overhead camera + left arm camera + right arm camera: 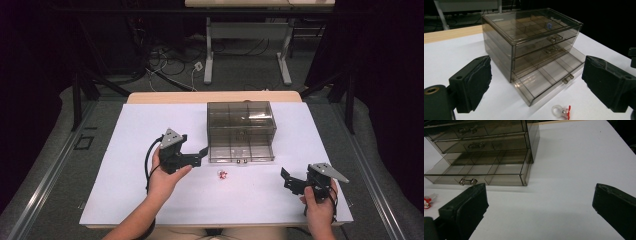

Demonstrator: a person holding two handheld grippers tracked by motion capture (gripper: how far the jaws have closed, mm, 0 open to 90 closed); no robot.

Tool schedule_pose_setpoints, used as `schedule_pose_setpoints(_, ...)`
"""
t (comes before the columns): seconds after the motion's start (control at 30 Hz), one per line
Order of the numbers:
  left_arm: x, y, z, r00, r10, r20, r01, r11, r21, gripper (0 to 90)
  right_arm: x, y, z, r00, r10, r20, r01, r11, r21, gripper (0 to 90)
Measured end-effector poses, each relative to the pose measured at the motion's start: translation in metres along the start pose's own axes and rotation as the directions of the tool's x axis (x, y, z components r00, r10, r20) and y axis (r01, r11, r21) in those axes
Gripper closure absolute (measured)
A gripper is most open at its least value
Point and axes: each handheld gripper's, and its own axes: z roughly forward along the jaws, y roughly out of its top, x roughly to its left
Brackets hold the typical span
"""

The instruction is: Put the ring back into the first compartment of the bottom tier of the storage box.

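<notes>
A smoky see-through drawer box (241, 131) stands at the middle of the white table, its bottom drawer (549, 77) pulled out and its upper two drawers closed. A small clear ring with a red ornament (222, 174) lies on the table just in front of the open drawer. My left gripper (201, 156) is held left of the drawer's front, open, with nothing between its jaws. In the left gripper view the box (531, 37) and ring (561, 112) sit ahead of the gripper (537, 75). My right gripper (286, 179) hovers open at the front right, facing the drawer (481, 171) and the ring (427, 202).
The white sheet (150, 200) covers the table, with a wooden strip (215, 97) along its far edge. Beyond it stand another table's white legs (209, 55) among cables on the floor. Dark frame bars flank both sides.
</notes>
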Motion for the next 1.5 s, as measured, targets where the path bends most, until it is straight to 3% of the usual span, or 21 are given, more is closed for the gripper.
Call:
schedule_pose_setpoints(0.23, -0.008, 0.000, 0.014, 0.9998, 0.000, 0.018, 0.000, 0.9999, 0.010, 14.9, -0.001, 0.000, 0.000, 1.0000, 0.000, 0.001, 0.000, 1.000, 0.005, 0.0)
schedule_pose_setpoints(0.47, -0.014, -0.003, 0.025, 0.9997, 0.004, 0.026, -0.004, 0.9997, 0.024, 15.2, -0.001, 0.000, 0.000, 1.0000, -0.002, 0.006, 0.002, 1.000, 0.024, 0.2)
schedule_pose_setpoints(0.9, -0.022, -0.018, 0.045, 0.9986, -0.012, 0.051, 0.008, 0.9977, 0.067, 19.2, -0.002, -0.001, 0.001, 0.9999, 0.005, -0.009, -0.005, 1.000, 0.015, 0.7)
schedule_pose_setpoints(0.93, -0.024, -0.019, 0.046, 0.9979, -0.029, 0.059, 0.025, 0.9969, 0.075, 19.9, -0.001, -0.001, 0.002, 0.9999, 0.008, -0.009, -0.008, 1.000, 0.015, 1.0)
schedule_pose_setpoints(1.07, -0.025, -0.025, 0.051, 0.9975, -0.035, 0.061, 0.029, 0.9958, 0.086, 23.3, -0.002, -0.001, 0.002, 1.0000, 0.000, 0.009, -0.001, 1.000, 0.008, 1.3)
schedule_pose_setpoints(1.5, -0.031, -0.034, 0.059, 0.9963, -0.020, 0.084, 0.008, 0.9895, 0.144, 33.7, -0.003, -0.001, 0.002, 0.9999, 0.012, -0.005, -0.011, 1.000, 0.024, 1.9)
